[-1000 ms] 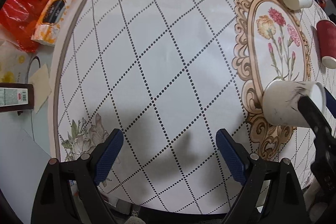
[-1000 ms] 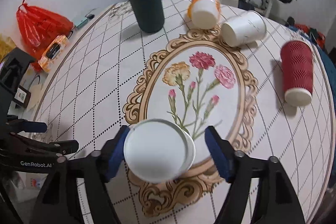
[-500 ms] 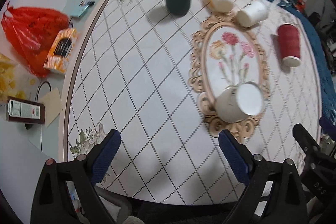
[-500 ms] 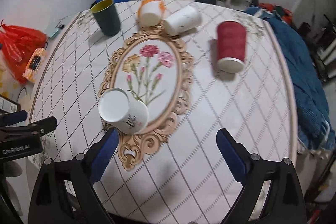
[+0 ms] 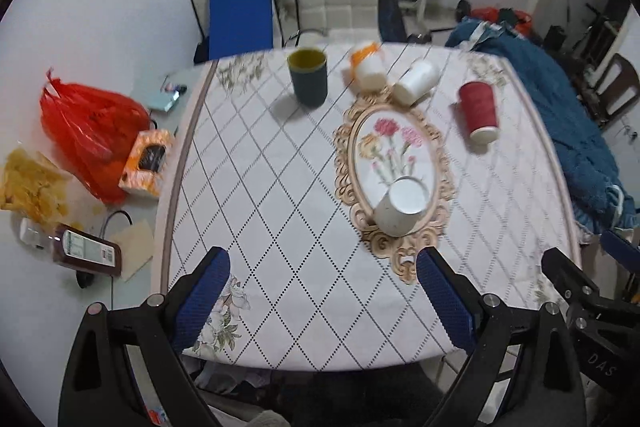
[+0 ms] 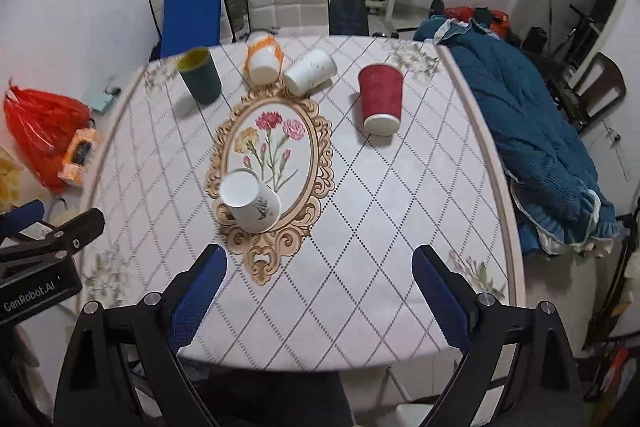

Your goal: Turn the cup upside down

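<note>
A white paper cup [image 6: 250,201] with a dark drawing stands upside down, base up, on the lower end of the gold oval flower print; it also shows in the left wrist view [image 5: 400,206]. My right gripper [image 6: 318,297] is open and empty, high above the table's near edge. My left gripper [image 5: 323,301] is open and empty, also raised over the near edge. Each gripper shows at the side of the other's view.
A dark green cup [image 6: 200,75] stands mouth up at the back left. An orange-and-white cup [image 6: 262,63], a white cup [image 6: 310,71] and a red cup [image 6: 380,99] stand base up. Chairs stand behind the table [image 6: 400,227]. A blue blanket [image 6: 540,147] lies right, red bag [image 6: 40,123] left.
My right gripper has let go of the white cup, leaving it upside down on the oval. Both grippers have pulled back and up from the table.
</note>
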Demonstrator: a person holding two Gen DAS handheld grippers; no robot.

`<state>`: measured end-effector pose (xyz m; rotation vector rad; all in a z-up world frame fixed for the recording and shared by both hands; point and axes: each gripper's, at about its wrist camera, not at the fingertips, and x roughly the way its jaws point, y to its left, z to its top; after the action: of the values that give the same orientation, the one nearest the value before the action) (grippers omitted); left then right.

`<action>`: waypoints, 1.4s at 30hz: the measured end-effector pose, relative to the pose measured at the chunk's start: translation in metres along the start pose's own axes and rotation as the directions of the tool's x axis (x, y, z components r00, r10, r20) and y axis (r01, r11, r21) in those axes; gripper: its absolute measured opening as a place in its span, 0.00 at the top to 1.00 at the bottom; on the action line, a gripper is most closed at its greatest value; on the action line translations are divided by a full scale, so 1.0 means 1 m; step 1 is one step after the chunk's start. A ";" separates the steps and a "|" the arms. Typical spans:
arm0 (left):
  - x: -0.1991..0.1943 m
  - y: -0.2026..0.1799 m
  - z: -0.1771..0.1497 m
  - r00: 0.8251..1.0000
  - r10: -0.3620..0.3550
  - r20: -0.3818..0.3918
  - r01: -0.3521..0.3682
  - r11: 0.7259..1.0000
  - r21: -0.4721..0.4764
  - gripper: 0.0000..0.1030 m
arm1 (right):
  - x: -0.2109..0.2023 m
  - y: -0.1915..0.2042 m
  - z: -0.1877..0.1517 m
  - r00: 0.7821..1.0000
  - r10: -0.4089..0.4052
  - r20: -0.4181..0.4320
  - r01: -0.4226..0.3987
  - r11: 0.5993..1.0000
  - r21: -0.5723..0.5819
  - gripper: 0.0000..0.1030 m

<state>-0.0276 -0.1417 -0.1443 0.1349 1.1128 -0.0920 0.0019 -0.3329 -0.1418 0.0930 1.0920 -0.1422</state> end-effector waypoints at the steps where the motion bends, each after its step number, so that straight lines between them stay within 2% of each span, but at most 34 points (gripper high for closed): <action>1: -0.015 0.000 -0.002 1.000 0.001 0.020 -0.001 1.000 0.007 0.07 | -0.014 0.000 -0.002 1.000 -0.002 0.015 0.002 1.000 0.003 0.07; 13: -0.124 -0.007 -0.021 0.994 -0.011 0.113 0.015 0.999 -0.037 0.07 | -0.154 -0.011 -0.020 0.989 0.006 0.149 -0.005 1.000 -0.003 0.07; 21: -0.156 -0.013 -0.032 0.991 -0.019 0.131 0.025 0.999 -0.048 0.07 | -0.214 -0.018 -0.028 0.977 0.019 0.210 -0.011 0.999 -0.042 0.07; 30: -0.172 -0.007 -0.040 0.990 -0.017 0.142 0.027 0.997 -0.065 0.07 | -0.242 -0.022 -0.029 0.974 0.021 0.226 -0.012 0.999 -0.042 0.06; 42: -0.180 -0.004 -0.052 0.989 -0.009 0.149 0.020 0.997 -0.074 0.07 | -0.242 -0.016 -0.029 0.977 0.024 0.211 -0.016 0.999 -0.040 0.04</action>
<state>-0.1538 -0.1361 -0.0053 0.0510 0.9671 -0.0717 -0.1361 -0.3281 0.0597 0.0536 0.8809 -0.1104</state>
